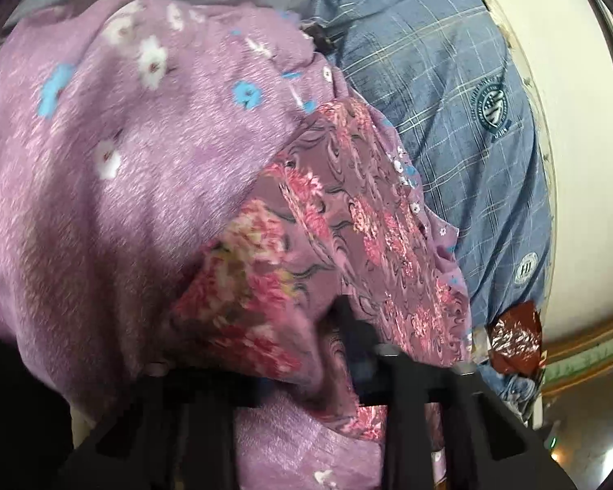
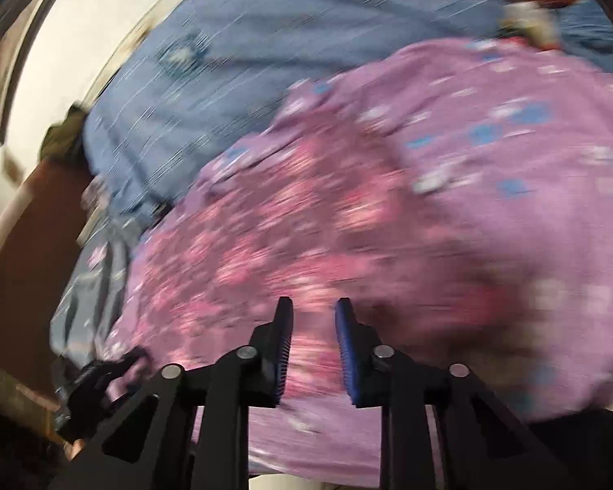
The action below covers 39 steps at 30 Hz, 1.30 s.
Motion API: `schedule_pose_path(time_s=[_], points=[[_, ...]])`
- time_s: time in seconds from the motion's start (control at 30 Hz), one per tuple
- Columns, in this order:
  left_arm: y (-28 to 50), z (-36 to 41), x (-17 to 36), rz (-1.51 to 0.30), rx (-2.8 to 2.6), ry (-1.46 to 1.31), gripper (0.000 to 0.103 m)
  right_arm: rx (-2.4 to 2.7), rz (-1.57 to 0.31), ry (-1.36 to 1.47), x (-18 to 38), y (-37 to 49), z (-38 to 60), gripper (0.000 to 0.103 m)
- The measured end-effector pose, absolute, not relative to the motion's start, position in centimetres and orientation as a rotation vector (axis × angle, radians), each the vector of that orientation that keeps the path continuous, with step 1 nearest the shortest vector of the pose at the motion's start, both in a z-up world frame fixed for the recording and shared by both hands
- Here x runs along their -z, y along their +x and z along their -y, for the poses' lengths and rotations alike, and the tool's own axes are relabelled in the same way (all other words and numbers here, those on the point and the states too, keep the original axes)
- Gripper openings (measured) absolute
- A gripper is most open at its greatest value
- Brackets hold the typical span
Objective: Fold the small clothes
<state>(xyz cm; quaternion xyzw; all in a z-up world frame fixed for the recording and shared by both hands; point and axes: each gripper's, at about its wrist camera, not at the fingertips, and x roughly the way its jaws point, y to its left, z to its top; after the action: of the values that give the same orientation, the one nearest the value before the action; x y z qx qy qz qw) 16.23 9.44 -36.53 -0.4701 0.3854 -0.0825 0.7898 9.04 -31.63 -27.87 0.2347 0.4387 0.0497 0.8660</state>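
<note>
A lilac garment (image 1: 102, 171) with white and blue flowers lies spread over the surface. A pink floral cloth (image 1: 314, 237) lies on it, draped over my left gripper (image 1: 343, 318). The cloth hides the left fingertips, so the left jaws' state does not show; one black finger (image 1: 347, 326) pokes out under the fold. In the blurred right wrist view, my right gripper (image 2: 314, 310) is open and empty just above the pink floral cloth (image 2: 286, 237), with the lilac garment (image 2: 511, 171) to its right.
A blue checked sheet (image 1: 449, 102) covers the surface under the clothes and shows in the right wrist view (image 2: 265, 41). A shiny red-brown wrapper (image 1: 515, 339) lies at the sheet's edge. A cream wall (image 1: 584, 122) stands beyond. A dark object (image 2: 90, 375) lies at lower left.
</note>
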Motion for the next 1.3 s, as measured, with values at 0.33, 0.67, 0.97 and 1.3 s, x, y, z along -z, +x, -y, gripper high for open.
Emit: schedule_pose_path(time_s=[0.33,0.67,0.97,1.3], points=[[16.3,-6.0,30.3,-0.776,0.172,-0.721,0.008,-0.263,-1.023,0.495,33.4,15.8,26.5,0.011],[14.4,7.4,19.4,-0.627,0.394,-0.246,0.001,-0.173,-0.814,0.787,29.5,12.8,39.1,0.019],[13.8,19.9,20.7,-0.736,0.590,-0.081,0.009,-0.143,-0.663,0.904,27.2,11.0,47.4,0.044],[13.1,-1.7,29.7,-0.981,0.031,-0.719,0.025,-0.307,-0.817,0.721,28.1,13.8,38.3,0.046]])
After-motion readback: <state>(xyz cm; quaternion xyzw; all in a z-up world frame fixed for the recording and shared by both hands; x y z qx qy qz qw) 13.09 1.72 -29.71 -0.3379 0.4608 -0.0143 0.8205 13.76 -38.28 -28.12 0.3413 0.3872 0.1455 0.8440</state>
